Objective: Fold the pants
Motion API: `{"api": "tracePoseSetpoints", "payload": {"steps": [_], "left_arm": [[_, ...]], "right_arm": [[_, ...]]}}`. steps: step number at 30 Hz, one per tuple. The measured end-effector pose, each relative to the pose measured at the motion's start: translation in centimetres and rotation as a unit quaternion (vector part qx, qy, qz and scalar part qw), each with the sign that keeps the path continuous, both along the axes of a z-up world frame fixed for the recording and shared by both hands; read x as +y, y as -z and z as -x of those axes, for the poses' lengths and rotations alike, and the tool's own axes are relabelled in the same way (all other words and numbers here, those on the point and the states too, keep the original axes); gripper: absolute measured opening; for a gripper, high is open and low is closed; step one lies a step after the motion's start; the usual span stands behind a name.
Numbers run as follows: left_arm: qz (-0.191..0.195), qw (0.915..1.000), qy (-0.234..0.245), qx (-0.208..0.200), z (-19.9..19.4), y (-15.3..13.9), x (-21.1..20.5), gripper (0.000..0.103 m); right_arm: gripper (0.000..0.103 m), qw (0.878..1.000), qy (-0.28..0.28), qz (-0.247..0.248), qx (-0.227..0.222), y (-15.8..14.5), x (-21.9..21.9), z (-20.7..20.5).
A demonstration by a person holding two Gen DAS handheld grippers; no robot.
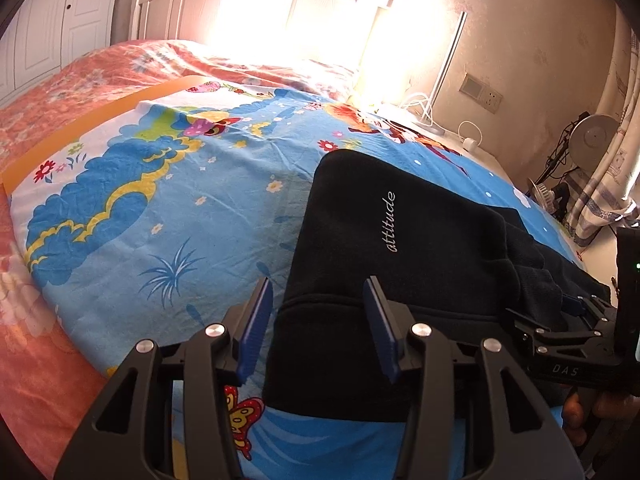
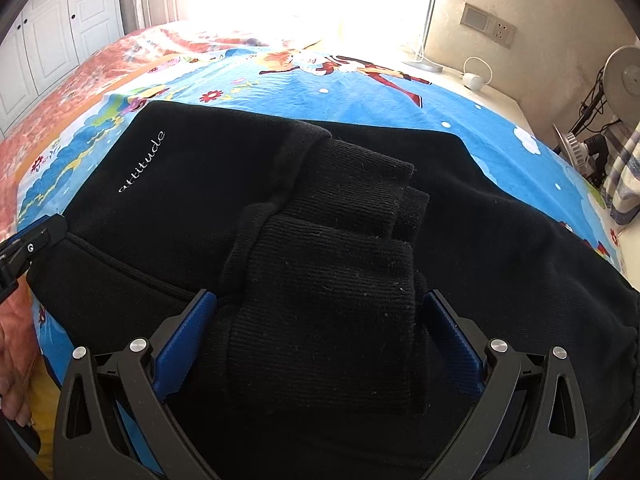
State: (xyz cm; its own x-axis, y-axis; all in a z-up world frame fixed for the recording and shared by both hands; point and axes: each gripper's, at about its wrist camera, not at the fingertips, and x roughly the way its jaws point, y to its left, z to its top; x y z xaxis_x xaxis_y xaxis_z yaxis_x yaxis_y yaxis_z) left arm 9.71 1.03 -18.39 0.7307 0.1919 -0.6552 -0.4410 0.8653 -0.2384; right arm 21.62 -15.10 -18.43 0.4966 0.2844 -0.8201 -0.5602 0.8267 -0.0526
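Right wrist: right tool (image 2: 320,336) wide open, straddling pants (image 2: 320,208) cuffs.

The black pants (image 2: 280,208), folded flat with ribbed cuffs stacked on top, white "attitude" script showing.

Home bedroom, bed (image 1: 120,208) with cartoon sheet, white headboard (image 1: 160,4), wardrobe doors (image 1: 44,32)

Left gripper (image 1: 318,330) agape; right gripper (image 2: 320,344) likewise
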Motion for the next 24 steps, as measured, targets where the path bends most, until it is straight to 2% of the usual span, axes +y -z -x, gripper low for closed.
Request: {"api": "tracePoseSetpoints", "payload": {"steps": [4,8,11,16,18,21,24], "left_arm": [[0.015,0.9997,0.001,-0.019,0.8,0.0,0.4,0.047],[0.044,0.9990,0.003,-0.001,0.8,1.9,0.9,0.050],[0.043,0.9991,0.003,0.000,0.8,2.4,1.1,0.057],[0.048,0.9988,0.003,-0.004,0.8,2.7,1.2,0.058],[0.047,0.9989,0.002,-0.004,0.9,2.8,1.1,0.058],[0.047,0.9989,0.002,-0.005,0.9,2.8,1.1,0.058],[0.052,0.9986,0.003,-0.006,0.9,2.9,1.2,0.058]], "right_arm": [[0.097,1.000,0.000,-0.002,0.001,0.0,-0.1,-0.1],[0.097,1.000,-0.002,-0.003,0.001,0.1,-0.1,-0.1],[0.097,1.000,-0.001,-0.006,0.002,0.1,-0.2,-0.1],[0.097,1.000,0.000,-0.007,0.001,0.0,-0.2,0.0],[0.097,1.000,-0.004,-0.014,0.001,-0.8,-0.3,-0.2],[0.097,0.998,-0.019,-0.051,-0.011,-3.1,-0.2,-1.2],[0.097,0.998,-0.007,-0.056,-0.014,-4.5,0.7,-3.7]]}}
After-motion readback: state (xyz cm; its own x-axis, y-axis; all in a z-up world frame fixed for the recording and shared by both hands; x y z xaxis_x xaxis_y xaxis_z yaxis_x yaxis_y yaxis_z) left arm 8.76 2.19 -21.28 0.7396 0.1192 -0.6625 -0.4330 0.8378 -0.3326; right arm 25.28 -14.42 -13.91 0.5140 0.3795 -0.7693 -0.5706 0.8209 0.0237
